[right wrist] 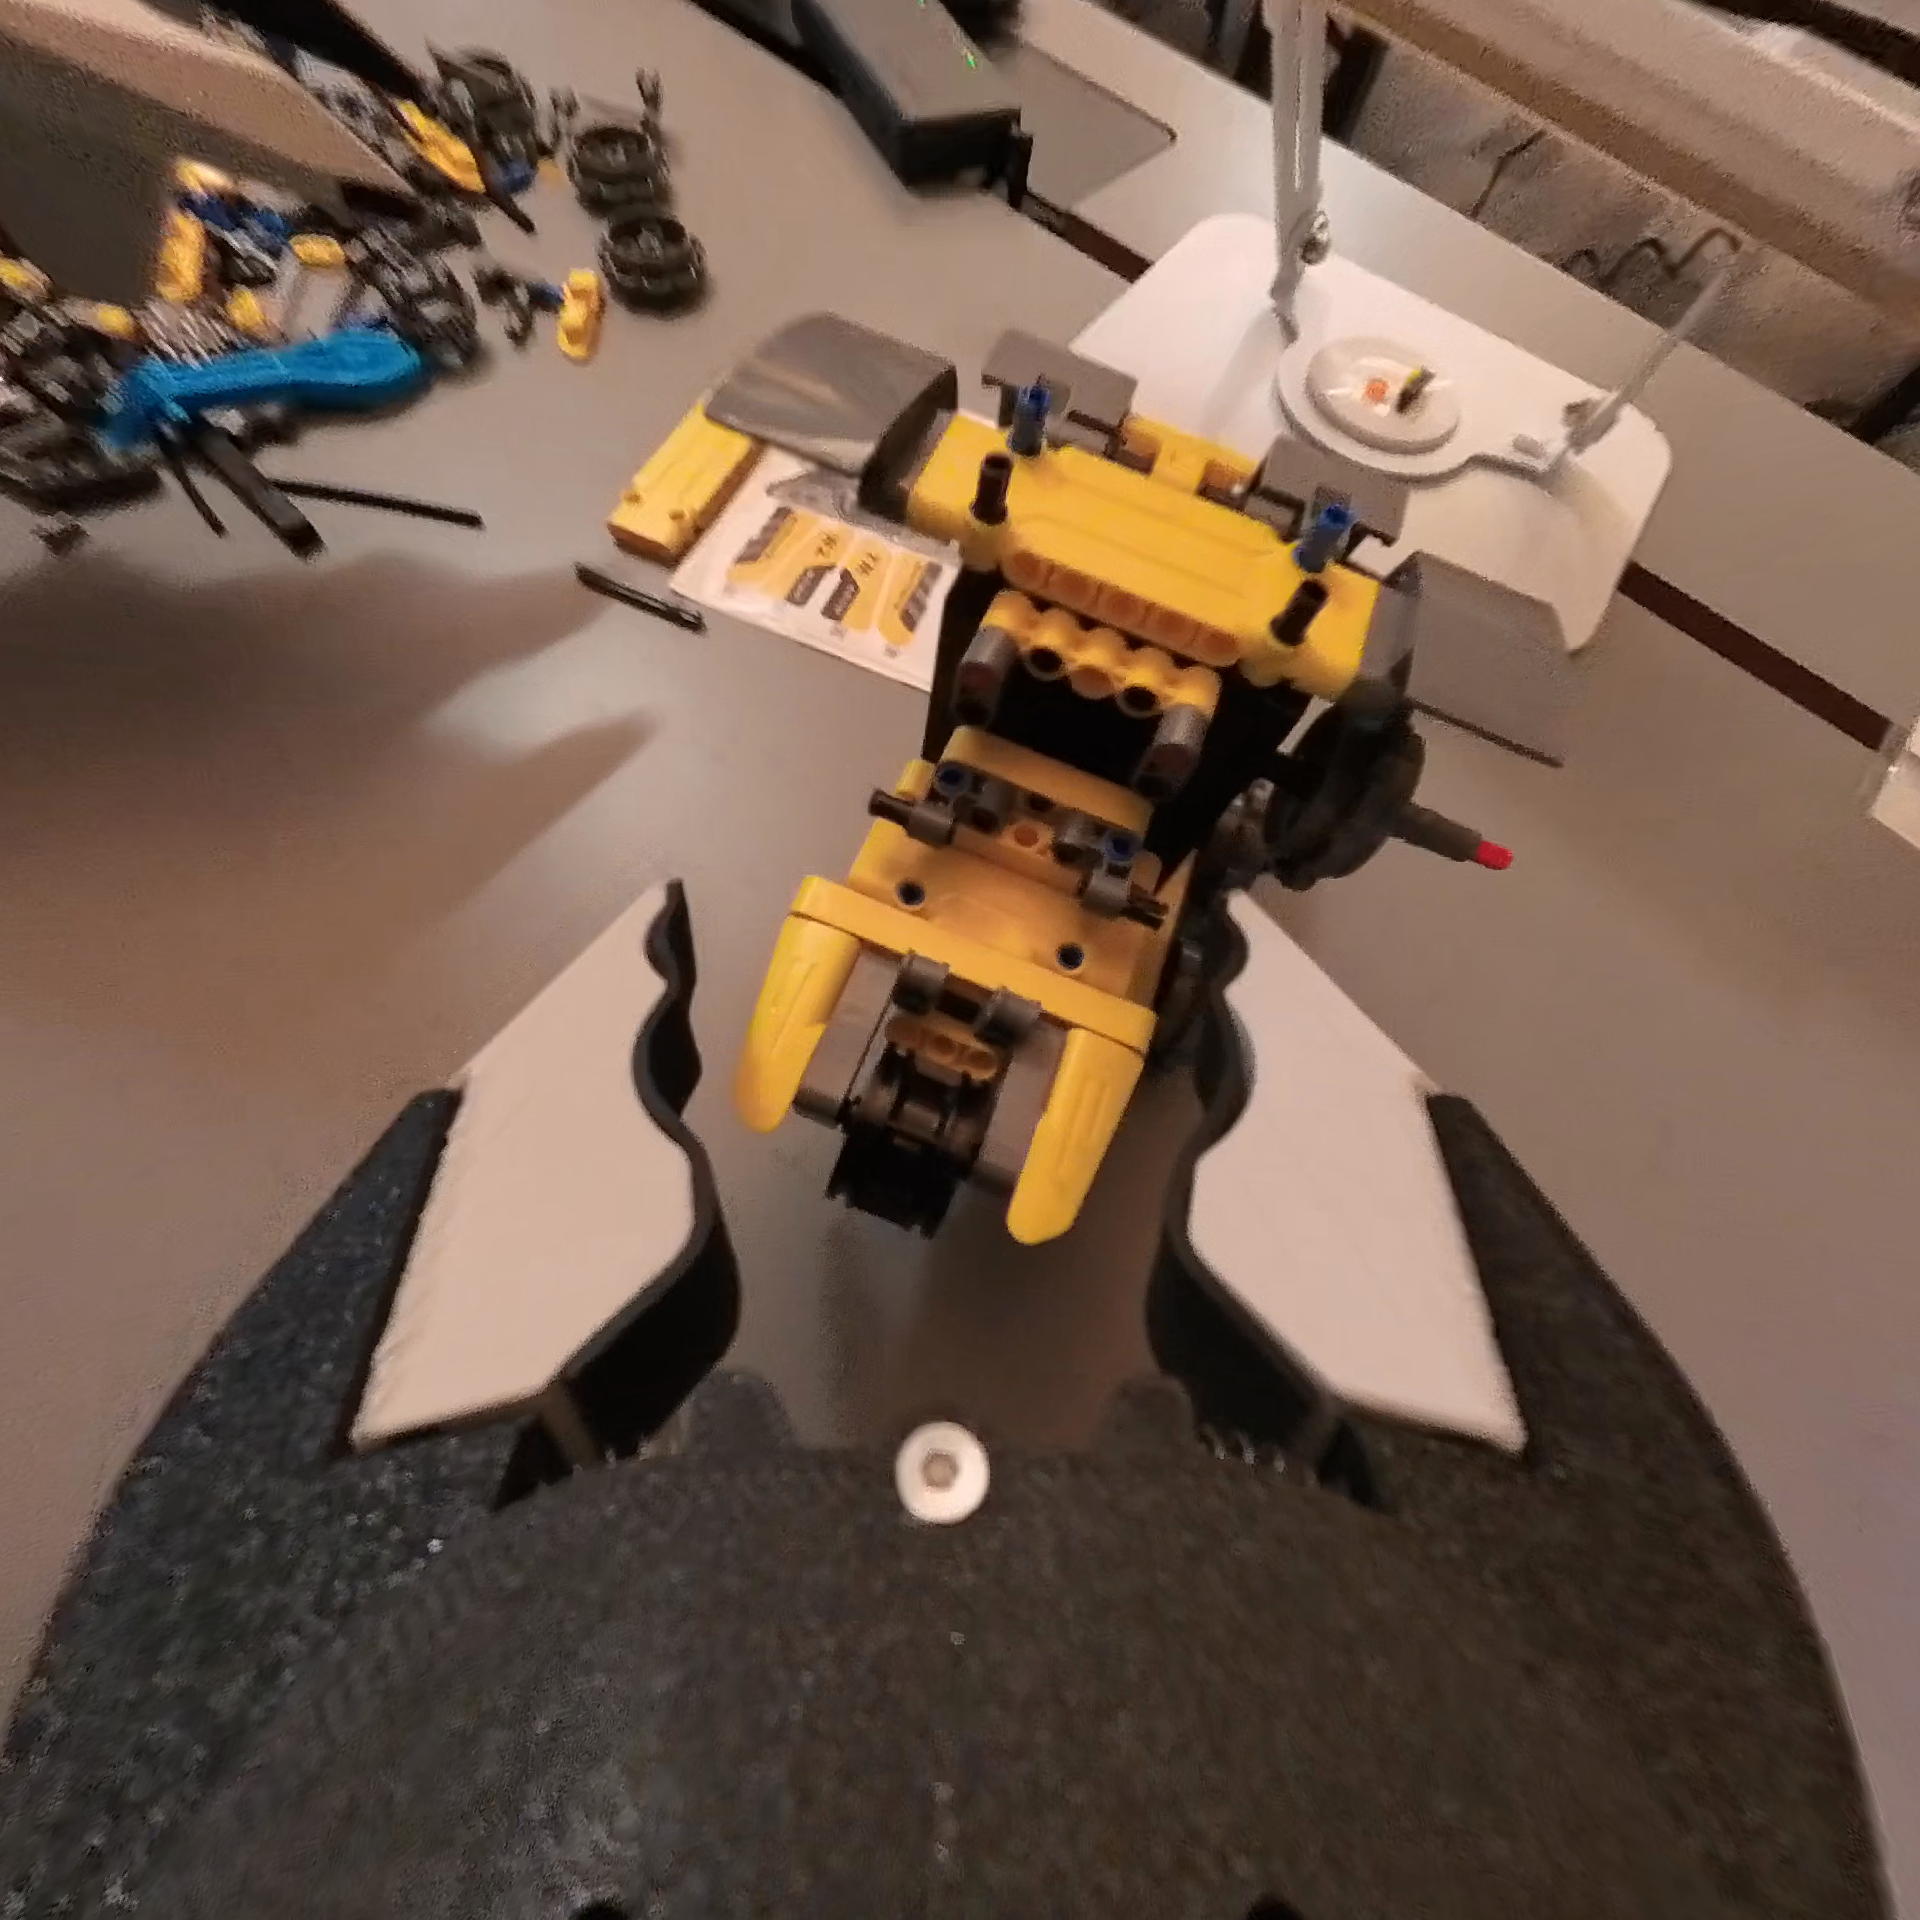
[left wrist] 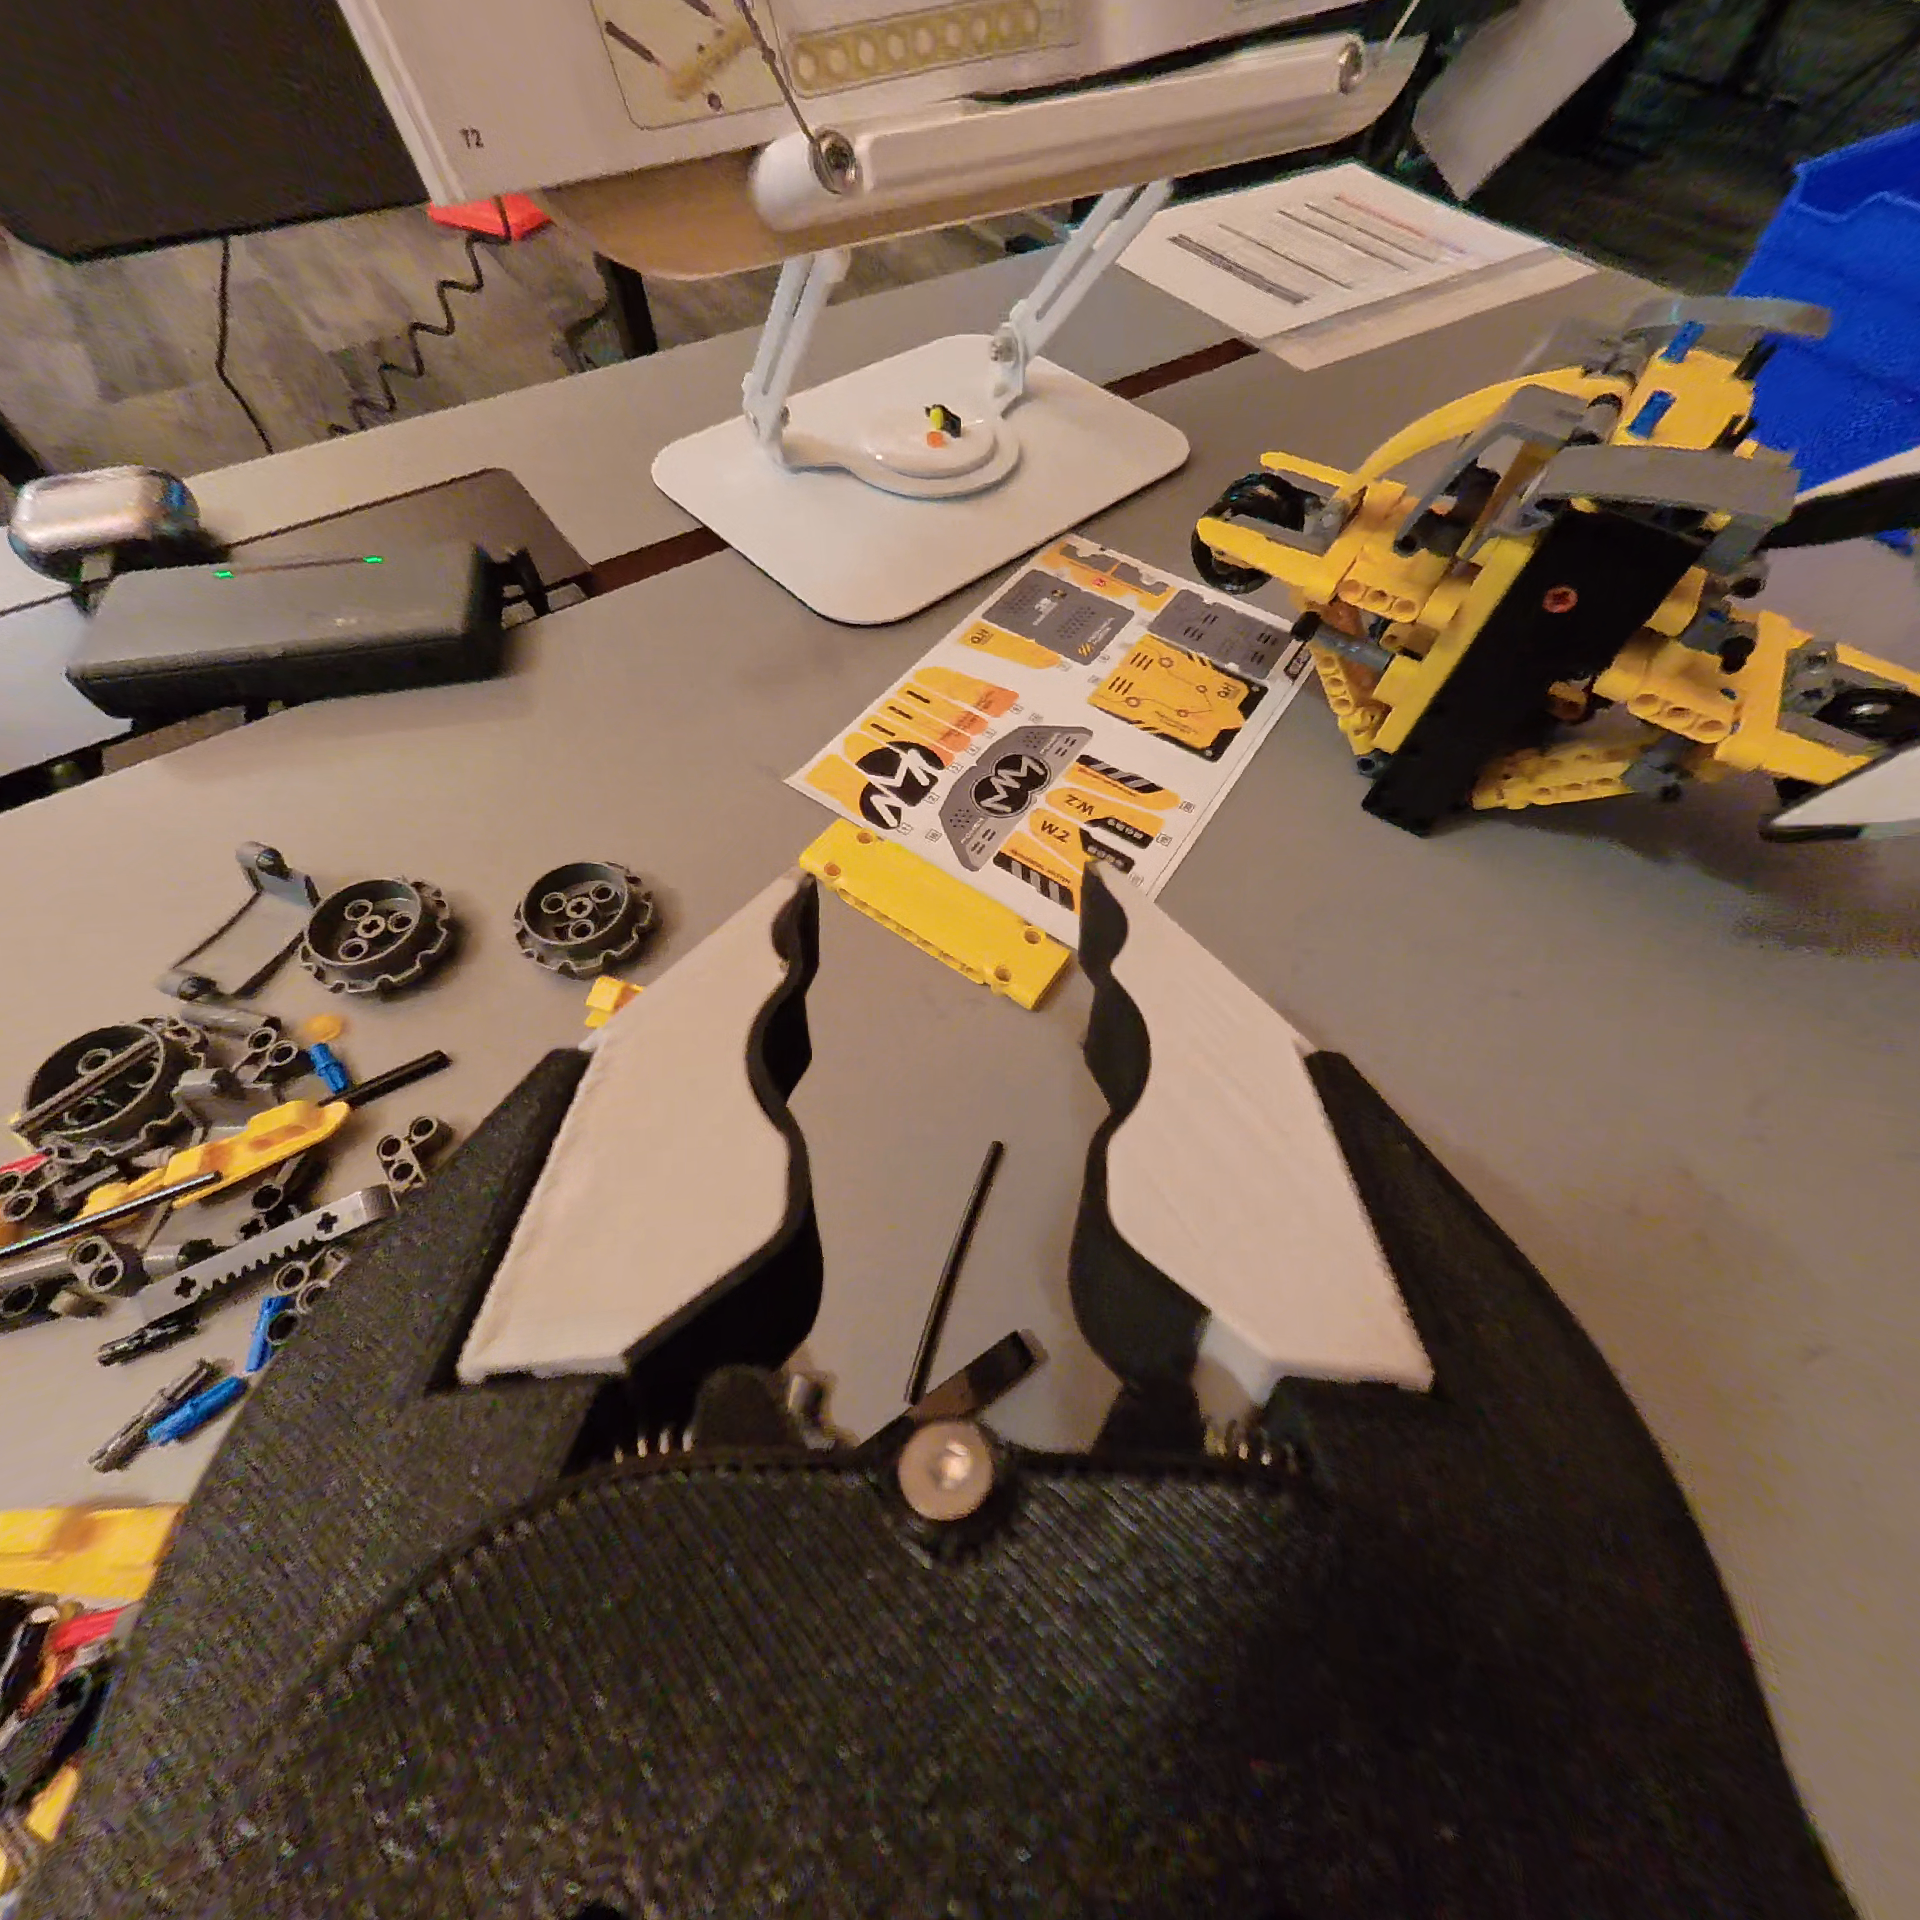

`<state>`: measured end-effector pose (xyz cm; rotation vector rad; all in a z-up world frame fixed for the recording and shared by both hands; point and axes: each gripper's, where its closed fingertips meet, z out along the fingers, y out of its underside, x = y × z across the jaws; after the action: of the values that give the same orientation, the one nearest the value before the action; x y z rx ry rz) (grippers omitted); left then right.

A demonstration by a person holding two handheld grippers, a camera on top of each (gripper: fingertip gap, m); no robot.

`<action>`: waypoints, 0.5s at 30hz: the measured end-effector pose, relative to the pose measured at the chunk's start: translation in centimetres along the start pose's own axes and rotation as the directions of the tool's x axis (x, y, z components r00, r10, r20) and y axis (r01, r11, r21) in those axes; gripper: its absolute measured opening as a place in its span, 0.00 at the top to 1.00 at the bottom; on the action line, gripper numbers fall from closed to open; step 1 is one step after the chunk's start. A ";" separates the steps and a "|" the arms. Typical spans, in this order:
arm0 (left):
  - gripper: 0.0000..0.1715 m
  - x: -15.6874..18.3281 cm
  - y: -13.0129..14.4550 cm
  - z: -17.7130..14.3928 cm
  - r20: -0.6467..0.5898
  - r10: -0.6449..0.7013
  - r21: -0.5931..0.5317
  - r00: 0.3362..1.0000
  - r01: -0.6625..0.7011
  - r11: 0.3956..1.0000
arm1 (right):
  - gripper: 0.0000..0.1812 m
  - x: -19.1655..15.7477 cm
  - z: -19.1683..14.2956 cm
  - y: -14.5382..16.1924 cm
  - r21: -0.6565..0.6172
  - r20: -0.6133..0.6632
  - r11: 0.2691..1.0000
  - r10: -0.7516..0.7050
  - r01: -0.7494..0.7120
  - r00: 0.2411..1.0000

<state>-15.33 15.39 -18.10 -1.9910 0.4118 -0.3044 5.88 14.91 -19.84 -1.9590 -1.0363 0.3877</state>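
Left wrist view shows the left tongs (left wrist: 945,883) spread wide and holding nothing, low over the grey surface (left wrist: 1455,1195). A flat yellow perforated plastic panel (left wrist: 935,920) lies just beyond the tips, its far edge touching a printed sticker sheet (left wrist: 1049,717). A thin black plastic axle rod (left wrist: 956,1268) lies on the surface between the two fingers, touching neither.

Right wrist view shows the right tongs (right wrist: 951,904) also wide apart, with the yellow-and-black brick-built vehicle model (right wrist: 1049,831) standing between them. Its near end sits in the gap; the right finger looks pressed against the model's dark wheel side, while the left finger stands clear of it. Whether the model is truly gripped cannot be told.

Bare surface lies open to the right of the left tongs. To their left spreads a heap of loose black, grey and yellow building parts (left wrist: 208,1143). Farther off stands a white stand with a flat base plate (left wrist: 914,520), its top cut off by the frame. The right wrist view is blurred at its far left.
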 end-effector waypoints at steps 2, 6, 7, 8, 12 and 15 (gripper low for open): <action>0.72 0.0 0.9 0.5 0.007 0.026 -0.058 1.000 -0.026 0.998 | 0.48 0.4 0.4 0.6 -0.031 -0.040 0.999 -0.032 0.031 0.999; 0.74 0.7 3.5 1.5 -0.028 0.122 -0.203 0.992 -0.126 0.971 | 0.56 0.3 0.5 0.8 -0.027 0.018 0.999 -0.019 0.020 1.000; 0.75 1.5 3.8 1.8 -0.064 0.135 -0.213 0.989 -0.145 0.966 | 0.56 0.3 0.4 1.0 -0.030 0.034 0.999 -0.018 0.019 0.999; 0.76 2.3 4.1 2.2 -0.094 0.137 -0.216 0.986 -0.154 0.964 | 0.57 0.4 0.3 1.1 -0.032 0.054 0.999 -0.012 0.014 0.998; 0.82 4.5 6.1 4.0 -0.142 0.171 -0.287 0.975 -0.206 0.935 | 0.60 0.6 -0.4 1.5 -0.034 0.124 0.999 0.025 -0.021 0.992; 0.79 4.8 6.7 5.2 -0.111 0.199 -0.296 0.974 -0.224 0.929 | 0.62 0.8 -0.9 1.5 -0.031 0.173 0.998 0.064 -0.060 0.983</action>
<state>-9.94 14.87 -26.20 -2.2167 0.7588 -0.1908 7.71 14.66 -20.47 -2.0113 -1.0961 0.5920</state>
